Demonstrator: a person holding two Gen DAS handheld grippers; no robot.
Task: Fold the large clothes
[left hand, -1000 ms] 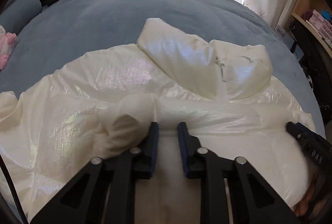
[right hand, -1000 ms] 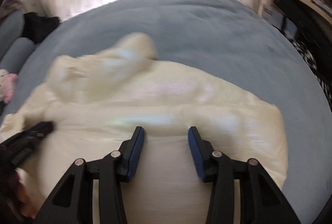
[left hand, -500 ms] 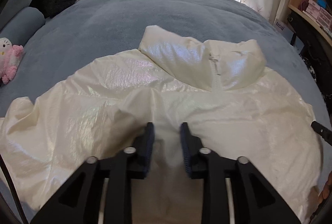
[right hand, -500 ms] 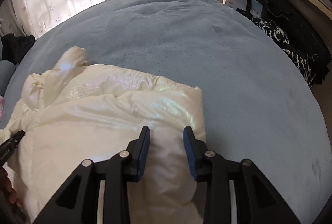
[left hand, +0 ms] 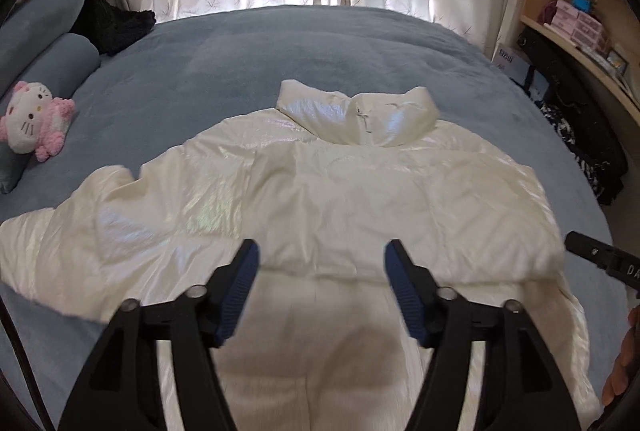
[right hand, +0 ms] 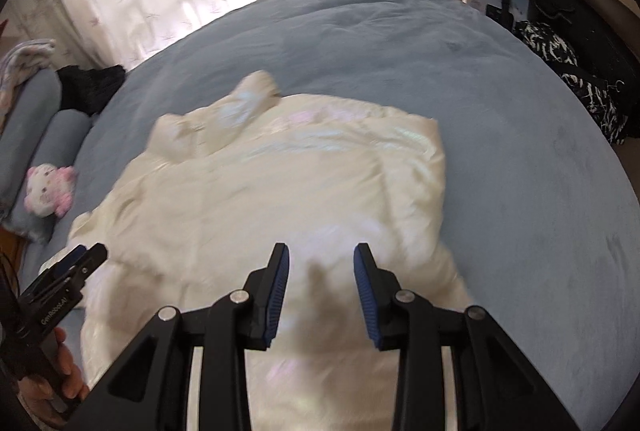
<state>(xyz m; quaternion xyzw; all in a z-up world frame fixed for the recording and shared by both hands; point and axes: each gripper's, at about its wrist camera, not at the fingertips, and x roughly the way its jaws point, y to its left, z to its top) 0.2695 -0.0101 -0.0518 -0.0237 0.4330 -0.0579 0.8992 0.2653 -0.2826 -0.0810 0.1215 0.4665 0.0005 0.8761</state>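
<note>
Glossy cream puffer jacket (left hand: 320, 199) flat on blue bed (left hand: 280, 47); right side folded, left sleeve unfolded. Left claw (left hand: 322, 263), right claw (right hand: 320, 271) both apart, empty.

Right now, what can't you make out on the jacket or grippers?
- Jacket hem: left wrist view, cut off by the bottom edge behind the open left gripper.
- Collar: right wrist view, motion-blurred; zipper unreadable.
- Right gripper: open; contact with the fabric underneath unclear, blur.
- Left sleeve end: left wrist view, cut off by the frame edge.
</note>
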